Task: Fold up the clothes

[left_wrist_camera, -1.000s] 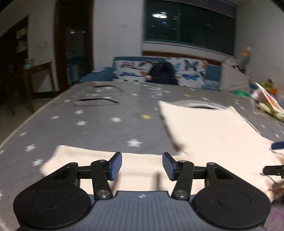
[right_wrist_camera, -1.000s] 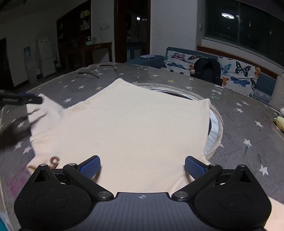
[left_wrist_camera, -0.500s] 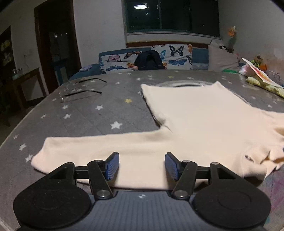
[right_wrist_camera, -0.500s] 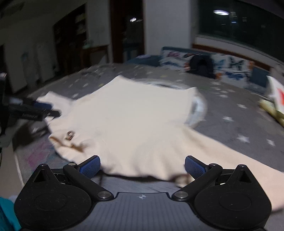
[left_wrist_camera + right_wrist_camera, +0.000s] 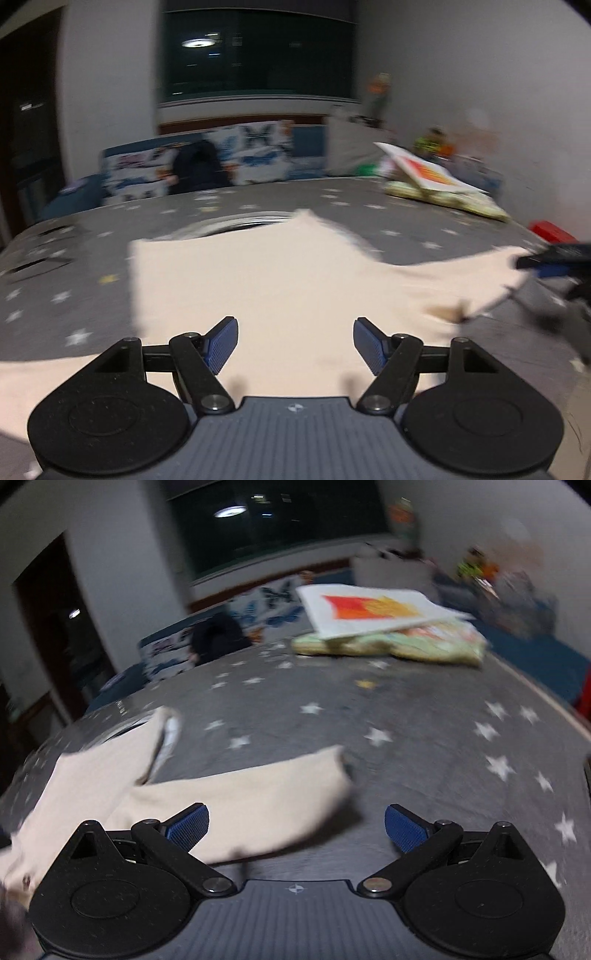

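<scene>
Grey star-printed cloth (image 5: 369, 218) covers the big table, with a butterfly-patterned sofa (image 5: 258, 155) behind it. Across mid-frame of the left view lies the cream top (image 5: 280, 280). Tilted downward above it, the left gripper (image 5: 294, 343) has just been opening, nothing between its pads. Only the right view shows a sleeve (image 5: 236, 805) beneath the released right gripper (image 5: 295, 827) and folded clothes (image 5: 388, 642) at upper right.

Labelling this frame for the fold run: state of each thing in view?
Cream long-sleeved top: spread flat on the star-print tablecloth, unfolded, one sleeve stretched out.
Left gripper: open, just been opening, nothing gripped.
Right gripper: open, empty.
Folded green cloth pile: stacked, paper on top.
</scene>
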Available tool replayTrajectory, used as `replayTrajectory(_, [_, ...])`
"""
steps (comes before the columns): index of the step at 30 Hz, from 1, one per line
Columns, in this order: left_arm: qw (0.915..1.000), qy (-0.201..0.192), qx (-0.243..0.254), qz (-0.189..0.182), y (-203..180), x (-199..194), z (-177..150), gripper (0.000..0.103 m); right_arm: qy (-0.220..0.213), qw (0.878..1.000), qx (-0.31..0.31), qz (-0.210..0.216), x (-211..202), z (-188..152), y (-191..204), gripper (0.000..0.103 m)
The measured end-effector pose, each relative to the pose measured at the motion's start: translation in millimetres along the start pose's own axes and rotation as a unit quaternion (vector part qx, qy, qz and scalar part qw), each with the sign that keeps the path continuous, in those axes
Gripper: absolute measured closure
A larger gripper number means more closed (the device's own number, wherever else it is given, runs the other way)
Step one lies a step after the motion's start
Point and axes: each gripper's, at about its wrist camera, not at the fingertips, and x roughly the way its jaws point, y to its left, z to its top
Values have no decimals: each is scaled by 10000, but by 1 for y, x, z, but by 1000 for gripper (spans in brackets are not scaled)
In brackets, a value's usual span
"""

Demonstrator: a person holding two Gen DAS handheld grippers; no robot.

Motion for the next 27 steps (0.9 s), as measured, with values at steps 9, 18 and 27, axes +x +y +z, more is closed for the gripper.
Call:
replayTrajectory(9, [9938, 406, 669, -794, -55, 30, -16, 39, -156, 9999, -33, 51, 20, 19, 9, 80])
replayTrajectory(18, [9893, 471, 1089, -854, -64, 28, -28, 39, -1155, 9836, -1358, -259, 6, 57, 59, 92])
replayTrajectory(27, [9881, 489, 1101, -952, -61, 31, -26, 38, -850, 9834, -1455, -680, 3, 36, 39, 54])
